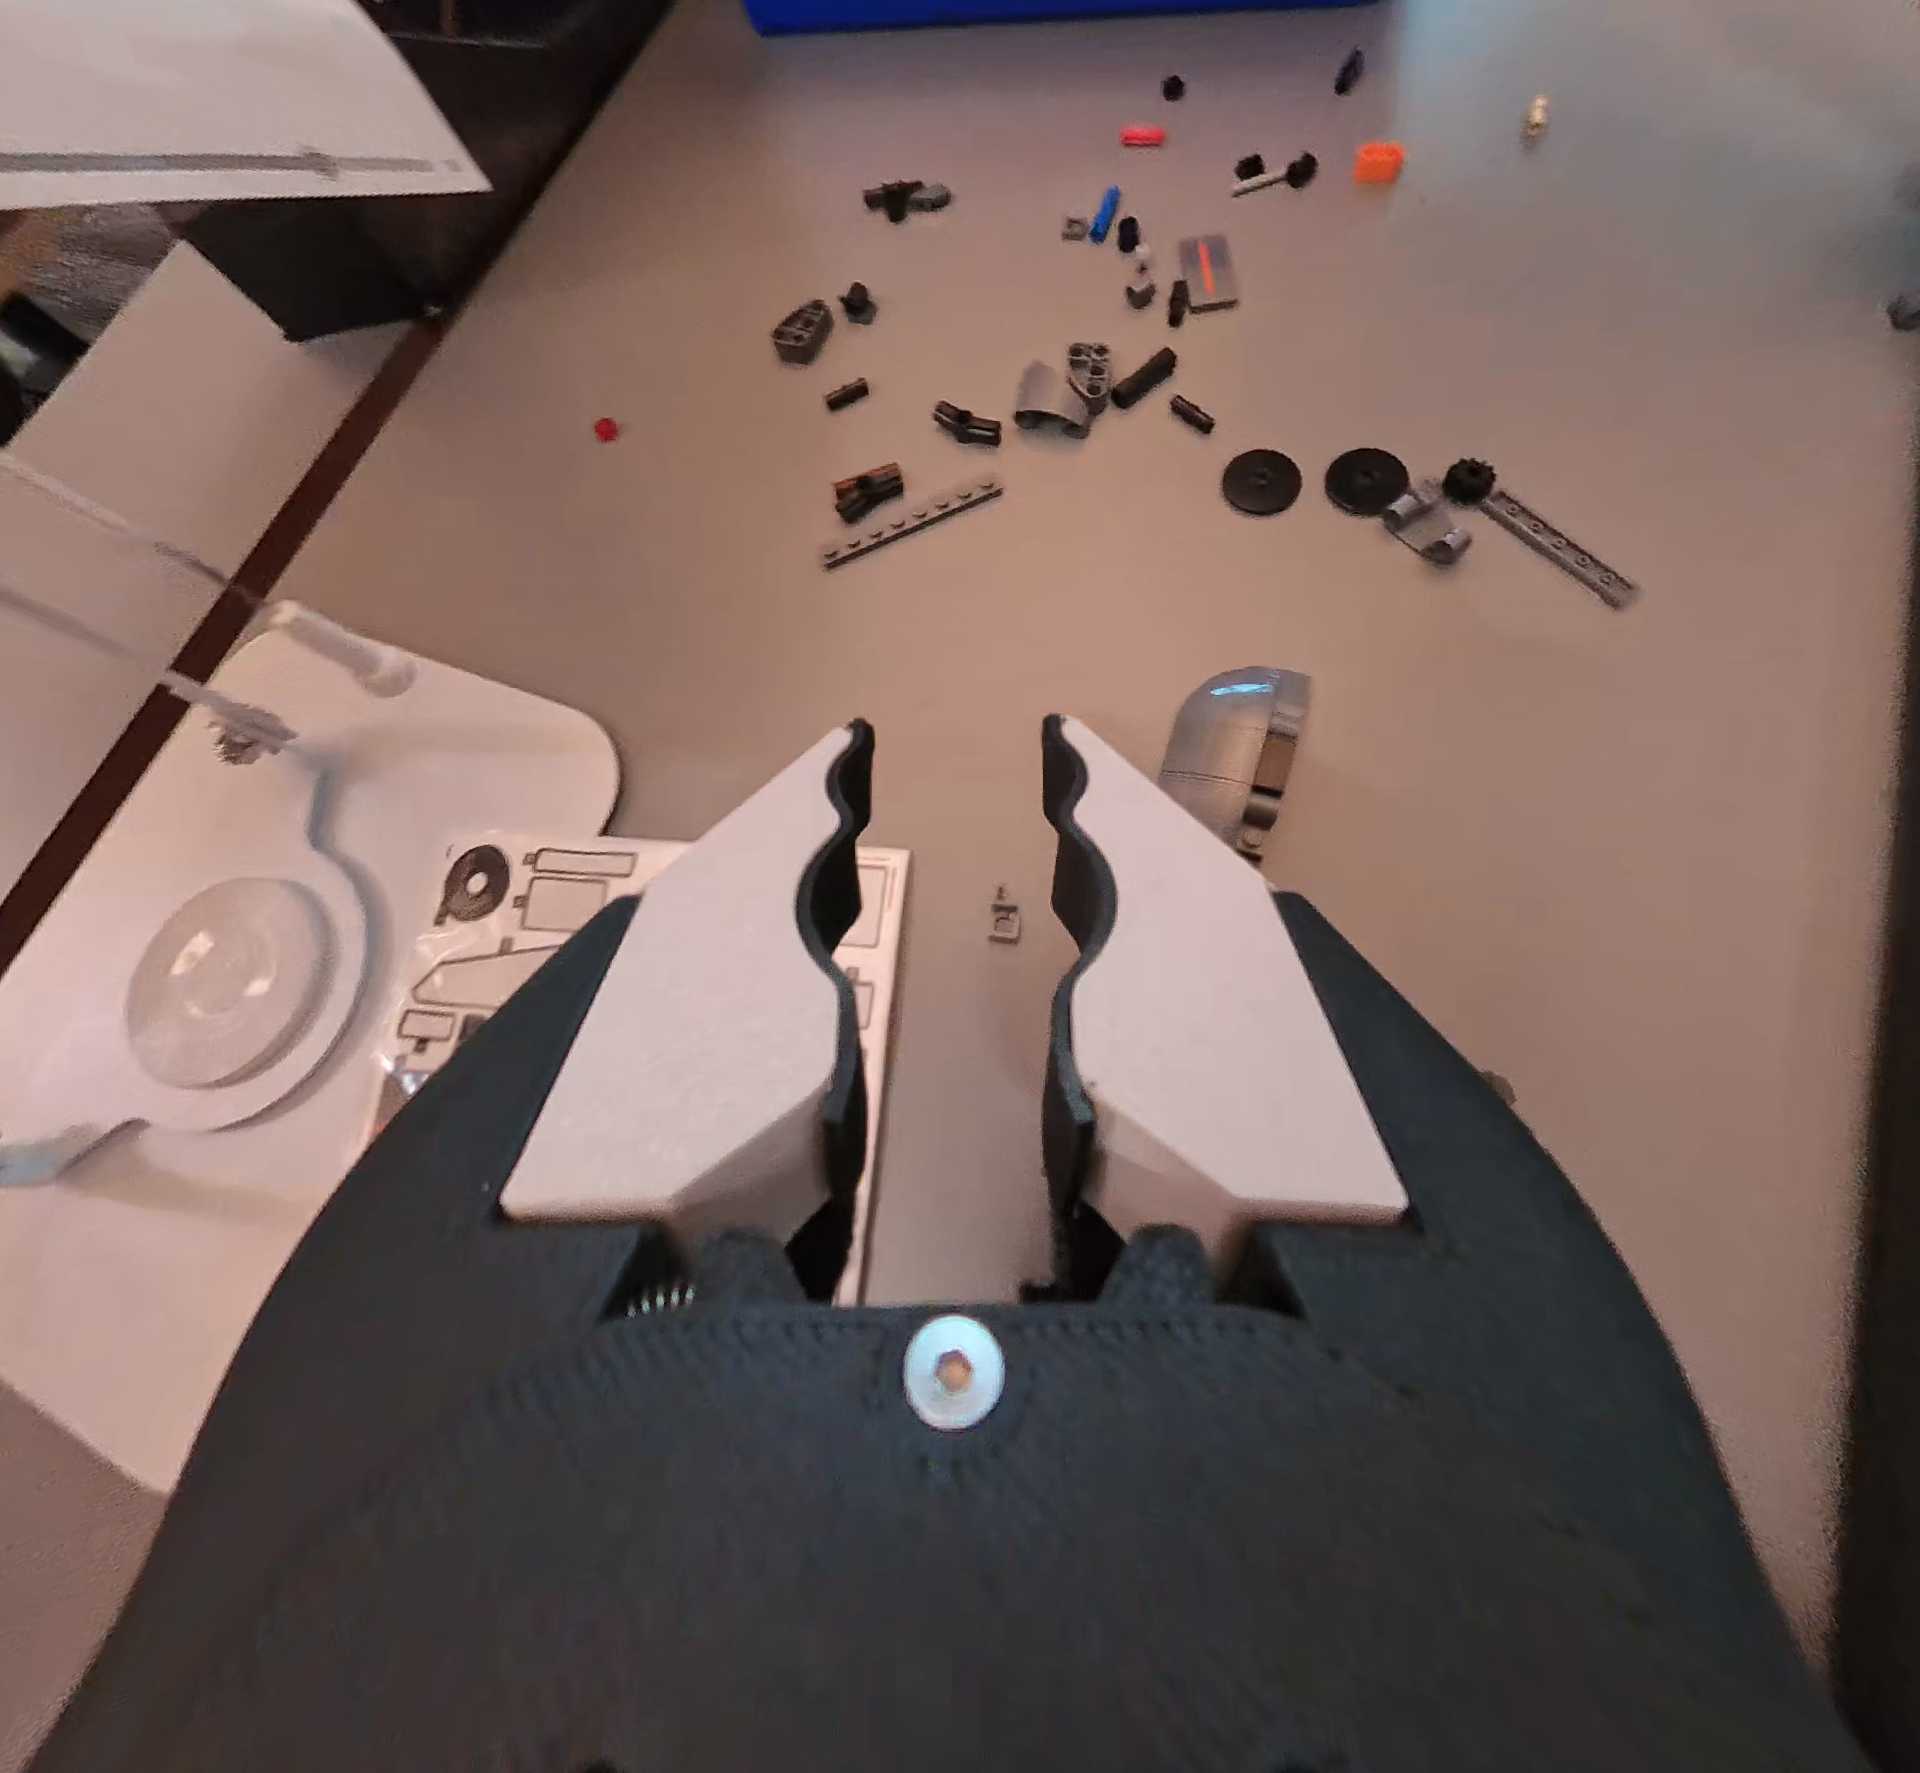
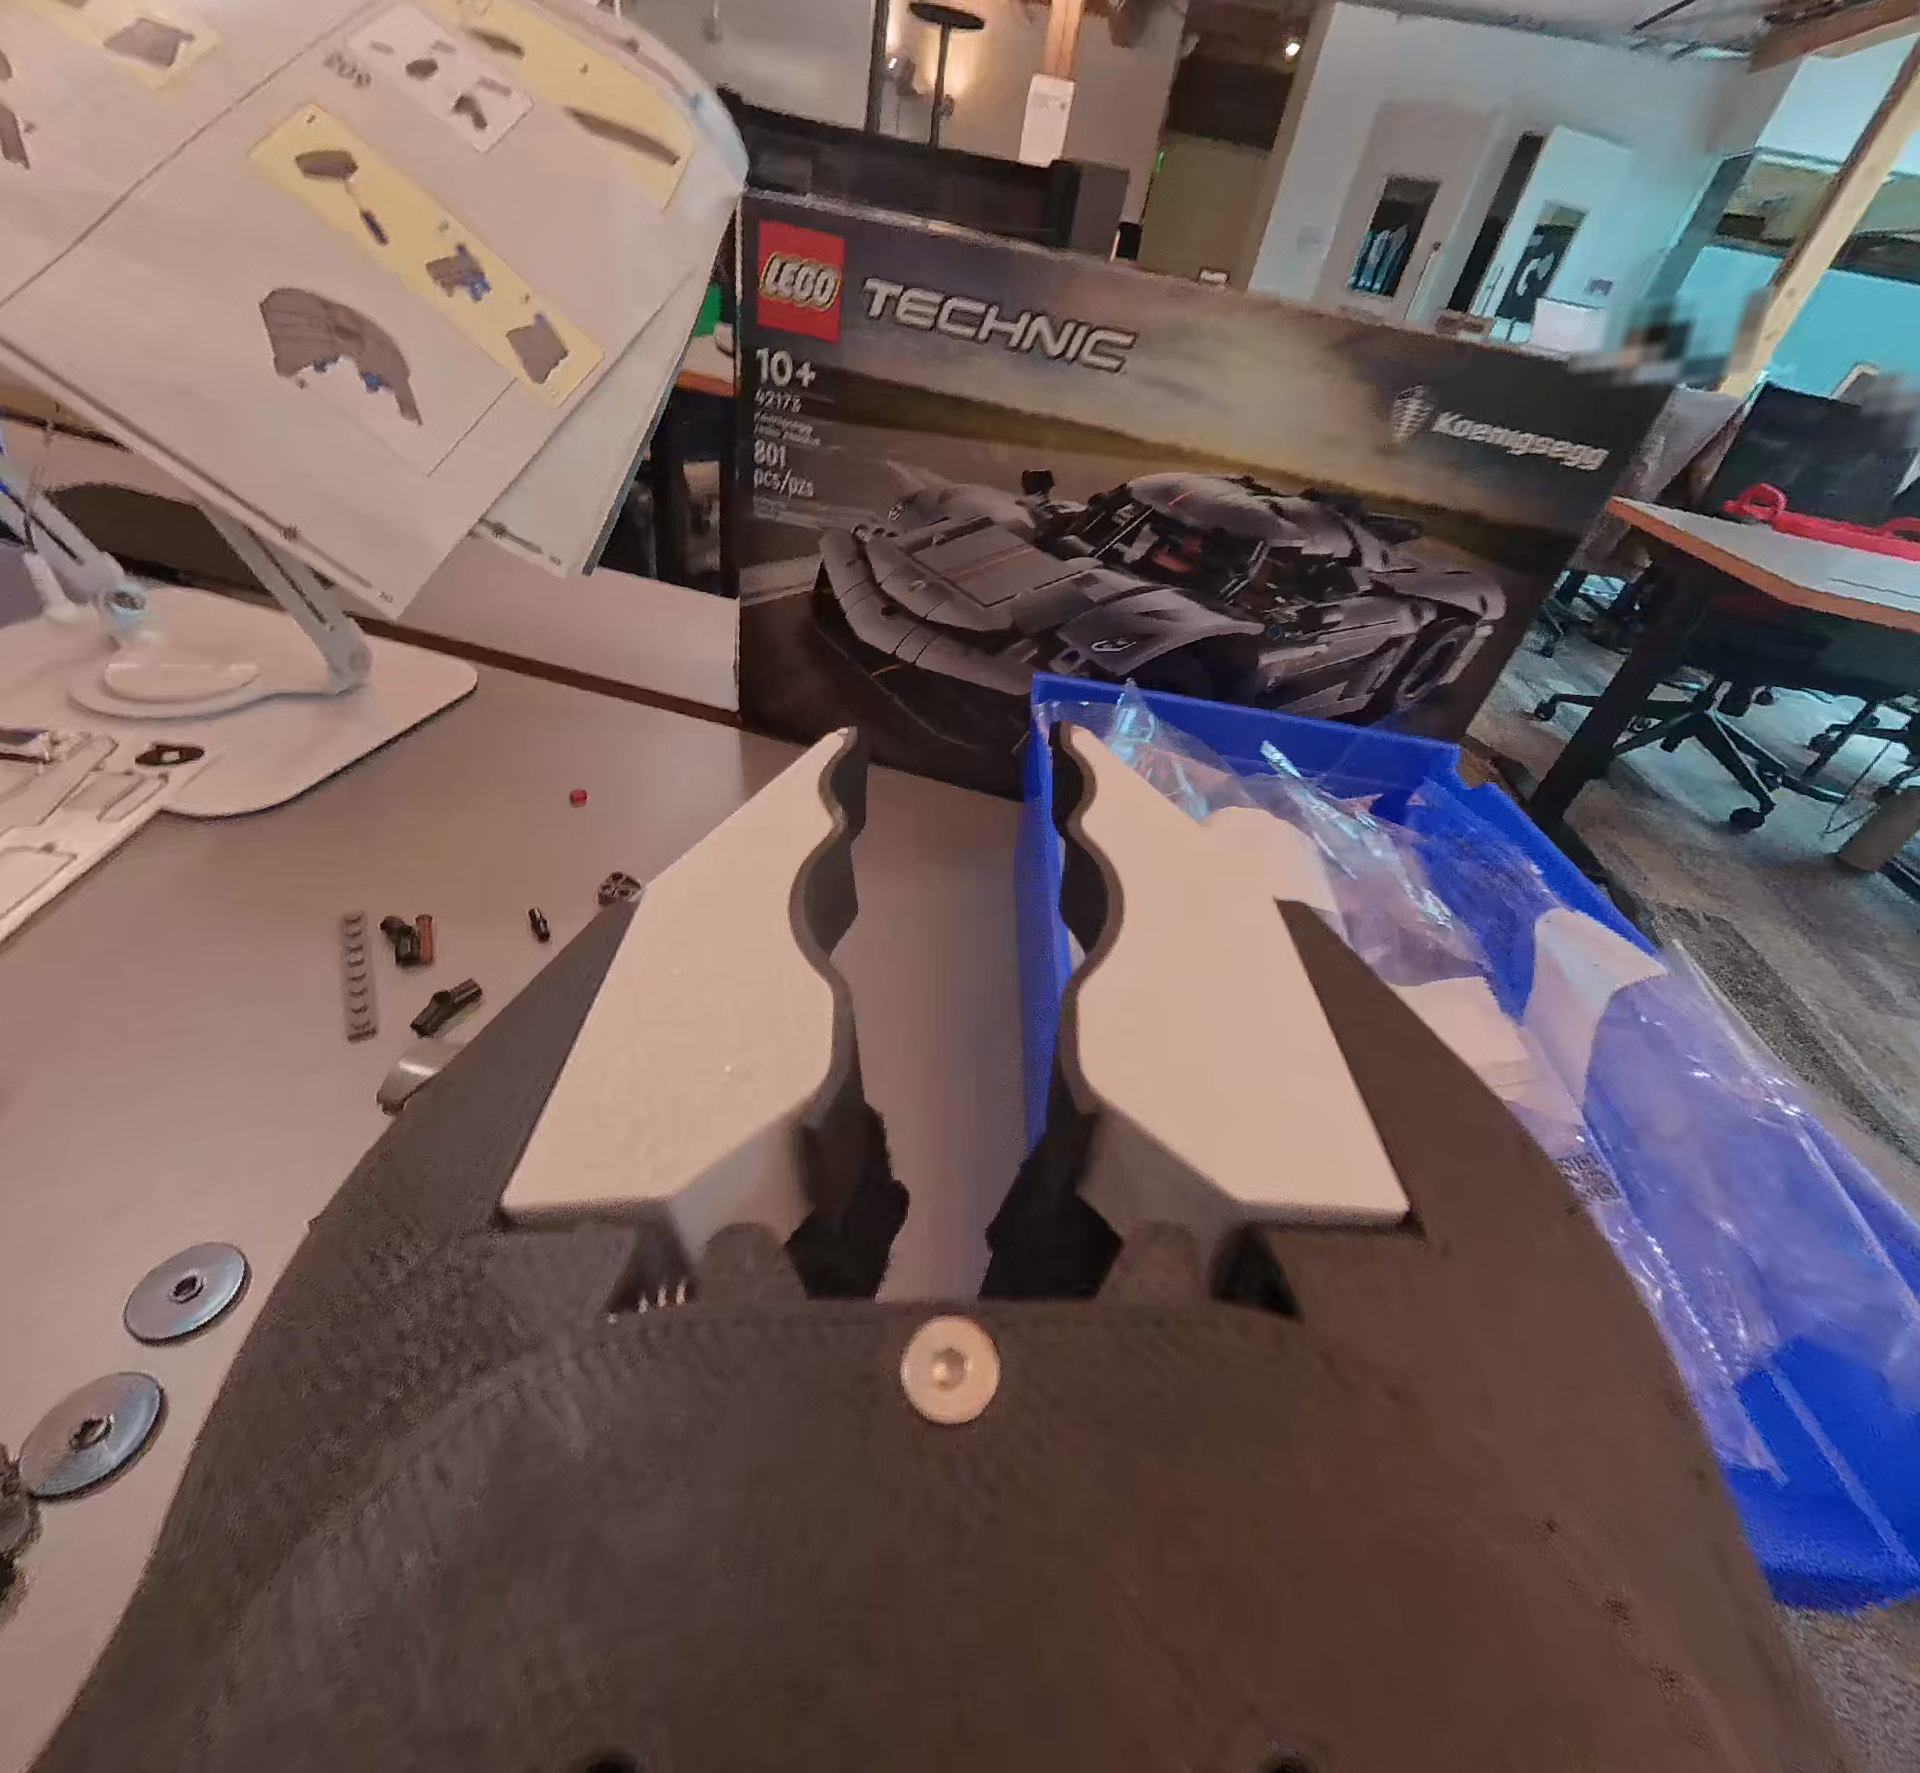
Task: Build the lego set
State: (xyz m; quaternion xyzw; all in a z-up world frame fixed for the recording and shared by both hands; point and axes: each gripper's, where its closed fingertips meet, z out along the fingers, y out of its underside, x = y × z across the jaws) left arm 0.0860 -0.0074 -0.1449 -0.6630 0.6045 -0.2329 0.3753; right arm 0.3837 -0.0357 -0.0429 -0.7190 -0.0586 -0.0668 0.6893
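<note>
The left gripper (image 1: 958, 736) hangs over the tabletop (image 1: 665, 643) with its jaws parted and nothing between them, tilted down toward the loose lego pieces (image 1: 1091, 352) that lie scattered ahead of it. The nearest of these are a small grey piece (image 1: 1004, 917) on the surface right under the gap between the fingers, and a curved grey panel assembly (image 1: 1231, 747) just beside the right finger, on its outer side. Farther out, a long grey plate (image 1: 914, 523) lies slantwise, its long axis running up to the right, and two black discs (image 1: 1314, 480) sit off to the right of it. The right gripper (image 2: 956, 752) is also spread and empty, but it is lifted and points level toward the set's box (image 2: 1174, 487) and the blue bin (image 2: 1340, 767) with its clear bags (image 2: 1455, 944), so the pieces fall low and to its left. By that, the left one looks the better placed for a pick: the small piece lies nearly straight below its fingertips, needing mostly a descent, not a sideways reach. The open instruction booklet (image 2: 312, 196) stands on a stand to the left.
</note>
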